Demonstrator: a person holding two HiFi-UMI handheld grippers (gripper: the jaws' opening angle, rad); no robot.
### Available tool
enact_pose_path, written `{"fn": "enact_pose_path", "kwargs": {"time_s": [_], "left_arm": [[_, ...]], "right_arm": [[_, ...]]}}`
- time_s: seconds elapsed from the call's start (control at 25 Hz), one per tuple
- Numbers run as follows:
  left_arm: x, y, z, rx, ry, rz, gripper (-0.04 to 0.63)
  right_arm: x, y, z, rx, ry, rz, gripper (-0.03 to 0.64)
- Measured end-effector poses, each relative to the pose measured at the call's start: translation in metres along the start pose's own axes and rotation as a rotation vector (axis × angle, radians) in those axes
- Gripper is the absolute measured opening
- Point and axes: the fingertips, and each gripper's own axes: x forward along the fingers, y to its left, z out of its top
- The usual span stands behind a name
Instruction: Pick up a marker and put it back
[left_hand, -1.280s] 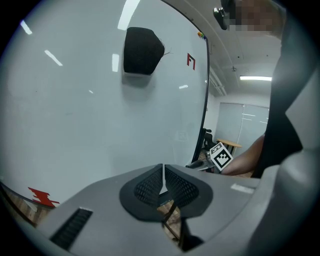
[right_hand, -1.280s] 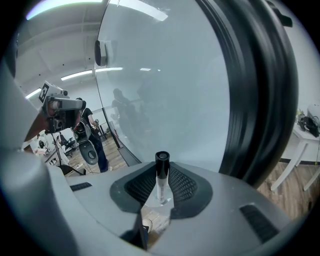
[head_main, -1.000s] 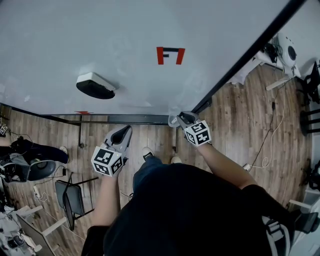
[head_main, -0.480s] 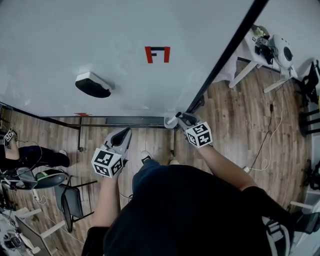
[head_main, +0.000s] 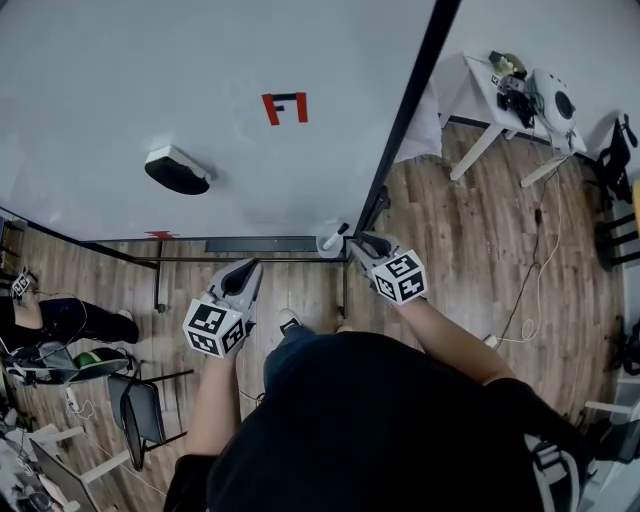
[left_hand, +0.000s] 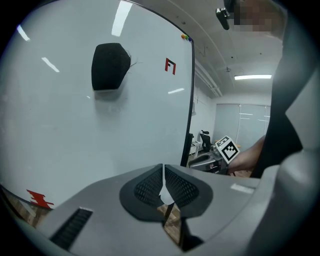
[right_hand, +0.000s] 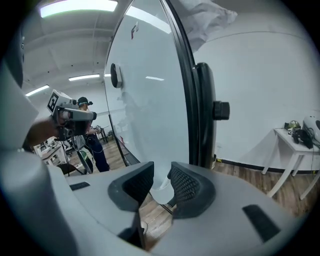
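The right gripper (head_main: 358, 244) is standing with its jaws apart, having just been opening. Nothing is pressing between its ribbed black pads (right_hand: 187, 185). It is drawing back from the marker (head_main: 334, 239), which it was covering a second ago. The marker, a white barrel with a dark cap, is resting free at the lower right corner of the glossy whiteboard (head_main: 150, 80), beside the black frame (head_main: 405, 110). Judgement: the put-back looks done. The left gripper (head_main: 248, 270) is idling below the whiteboard, closed and empty.
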Motion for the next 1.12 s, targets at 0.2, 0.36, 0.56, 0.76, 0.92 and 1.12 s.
{"fn": "enact_pose_path", "kwargs": {"time_s": [0.2,0.36,0.56,0.76,0.92,1.12], "left_arm": [[0.000,-0.014,0.004,0.011,-0.008,-0.005,0.026],[-0.001,-0.026,0.006,0.019,-0.013,-0.009,0.026],[-0.002,-0.039,0.007,0.022,-0.018,-0.009,0.026],[-0.005,-0.048,0.003,0.027,-0.019,-0.008,0.026],[-0.008,-0.052,0.001,0.027,-0.021,-0.003,0.026],[-0.012,-0.061,-0.003,0.025,-0.017,-0.003,0.026]], "right_arm": [[-0.021,0.005,0.010,-0.003,-0.036,0.011,0.094],[-0.037,0.006,0.013,-0.003,-0.054,0.012,0.084],[-0.052,0.003,0.012,0.004,-0.071,0.011,0.065],[-0.063,0.004,0.008,0.003,-0.076,0.017,0.051],[-0.068,0.005,0.007,0.001,-0.079,0.025,0.041],[-0.076,0.008,0.005,0.002,-0.079,0.034,0.029]]}}
